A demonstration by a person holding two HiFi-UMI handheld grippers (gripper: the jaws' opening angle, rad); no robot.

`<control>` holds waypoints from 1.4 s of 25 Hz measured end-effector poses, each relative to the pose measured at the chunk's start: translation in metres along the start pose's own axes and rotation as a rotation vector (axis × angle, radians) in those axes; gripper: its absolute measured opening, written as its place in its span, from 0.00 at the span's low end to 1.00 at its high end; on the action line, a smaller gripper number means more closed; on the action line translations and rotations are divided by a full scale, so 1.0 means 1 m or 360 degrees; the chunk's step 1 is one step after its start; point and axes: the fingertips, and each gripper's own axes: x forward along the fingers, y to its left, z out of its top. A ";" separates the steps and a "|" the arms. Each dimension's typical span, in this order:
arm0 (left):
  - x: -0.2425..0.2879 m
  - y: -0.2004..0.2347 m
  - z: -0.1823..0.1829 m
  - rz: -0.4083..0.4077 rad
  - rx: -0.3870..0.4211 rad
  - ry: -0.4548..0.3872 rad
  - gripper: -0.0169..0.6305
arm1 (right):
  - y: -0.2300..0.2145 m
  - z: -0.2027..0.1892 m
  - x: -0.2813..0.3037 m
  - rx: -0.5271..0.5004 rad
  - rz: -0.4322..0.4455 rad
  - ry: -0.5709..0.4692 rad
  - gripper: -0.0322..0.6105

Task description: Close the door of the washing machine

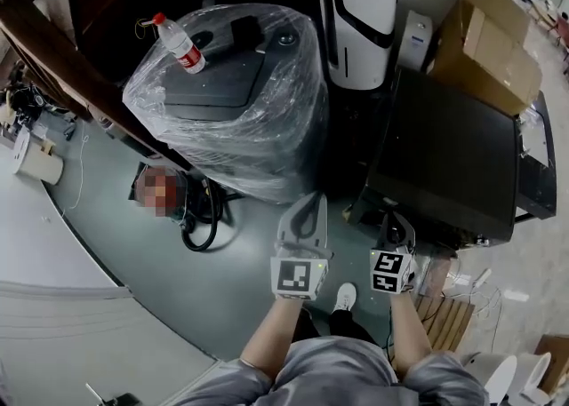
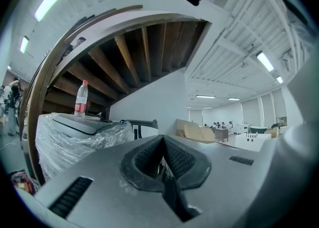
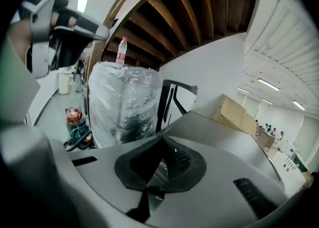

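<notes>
One washing machine (image 1: pixel 233 102), plastic-wrapped, stands upright with its lid facing up. One bottle (image 1: pixel 180 45) stands on its top. Just in front of it are two grippers, left gripper (image 1: pixel 309 202) and right gripper (image 1: pixel 397 221), both clenched on nothing.

Head view: high overhead, facing steeply down on the plastic-wrapped appliance (image 1: pixel 236 102) and floor (image 1: pixel 133 262).
Left gripper view: on the left hand-held gripper (image 2: pixel 163 147), low, tilted up, appliance far left.
Right gripper view: on the right hand-held gripper (image 3: pixel 160 144), nearer the appliance.
Shared by all three: appliance, water bottle (image 1: pixel 180 43) on top.
</notes>
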 end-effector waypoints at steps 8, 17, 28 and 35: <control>-0.027 0.037 0.016 0.0100 0.0009 -0.0008 0.02 | 0.032 0.102 -0.035 0.0131 0.0109 -0.0301 0.05; -0.035 0.059 0.038 0.0142 0.0029 -0.0044 0.02 | 0.042 0.164 -0.058 0.0333 0.0153 -0.0490 0.05; -0.042 0.063 0.049 0.0138 0.0048 -0.0065 0.02 | 0.054 0.198 -0.070 0.0431 0.0223 -0.0610 0.05; -0.045 0.064 0.049 0.0136 0.0054 -0.0060 0.02 | 0.065 0.200 -0.065 0.0422 0.0267 -0.0600 0.05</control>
